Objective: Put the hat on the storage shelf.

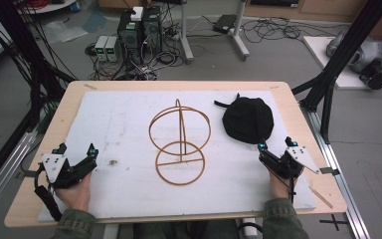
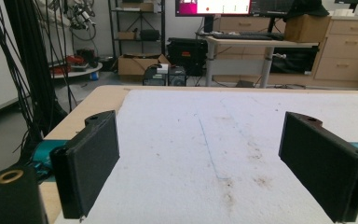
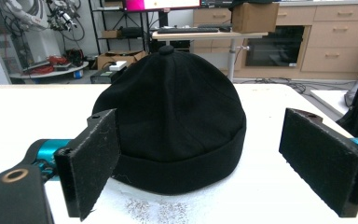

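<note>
1. Our left gripper (image 1: 77,158) rests at the white mat's (image 1: 119,124) left edge, jaws spread and empty.
2. One wooden hoop stand (image 1: 180,142) sits mid-mat.
3. One black cap (image 1: 247,119) lies just ahead of our right gripper (image 1: 277,152), clearly the nearer, jaws spread wide toward it.

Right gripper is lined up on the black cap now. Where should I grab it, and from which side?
Take the cap by its folded brim band at the near edge, coming in low and straight ahead along the white mat. It sits crown-up and squarely between the open jaws of the right gripper. The dome looks soft and rounded, so it would probably slip; the thicker band should pinch better.
</note>
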Demonstrator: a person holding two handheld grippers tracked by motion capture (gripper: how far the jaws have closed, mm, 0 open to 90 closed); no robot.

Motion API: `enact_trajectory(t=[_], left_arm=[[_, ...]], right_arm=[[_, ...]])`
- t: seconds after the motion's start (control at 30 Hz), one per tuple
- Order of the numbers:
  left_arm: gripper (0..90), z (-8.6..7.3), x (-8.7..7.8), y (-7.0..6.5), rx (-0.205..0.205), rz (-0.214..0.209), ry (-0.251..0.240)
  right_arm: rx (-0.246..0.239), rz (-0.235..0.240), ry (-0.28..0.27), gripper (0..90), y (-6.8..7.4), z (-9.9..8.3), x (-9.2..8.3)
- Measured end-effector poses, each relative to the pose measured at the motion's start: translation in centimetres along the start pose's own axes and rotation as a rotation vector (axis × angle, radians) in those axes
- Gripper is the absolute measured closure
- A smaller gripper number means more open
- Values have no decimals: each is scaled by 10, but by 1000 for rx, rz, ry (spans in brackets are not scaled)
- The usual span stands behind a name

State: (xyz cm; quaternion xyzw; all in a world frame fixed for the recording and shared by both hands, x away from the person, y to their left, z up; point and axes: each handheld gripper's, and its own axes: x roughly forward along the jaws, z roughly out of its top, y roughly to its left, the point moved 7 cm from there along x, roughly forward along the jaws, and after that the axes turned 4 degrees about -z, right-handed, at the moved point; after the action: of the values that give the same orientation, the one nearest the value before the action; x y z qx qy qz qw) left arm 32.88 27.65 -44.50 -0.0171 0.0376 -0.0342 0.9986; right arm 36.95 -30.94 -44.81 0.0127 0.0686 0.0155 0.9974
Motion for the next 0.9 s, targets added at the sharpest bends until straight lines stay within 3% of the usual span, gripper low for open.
enact_trajectory(t=[0.5,0.9], left_arm=[[125,1,0,2,1,0,-9],[125,1,-1,2,0,6,-11]], right_arm=[[1,4,-1,120,0,-1,0],[-11,38,7,120,6,2,4]])
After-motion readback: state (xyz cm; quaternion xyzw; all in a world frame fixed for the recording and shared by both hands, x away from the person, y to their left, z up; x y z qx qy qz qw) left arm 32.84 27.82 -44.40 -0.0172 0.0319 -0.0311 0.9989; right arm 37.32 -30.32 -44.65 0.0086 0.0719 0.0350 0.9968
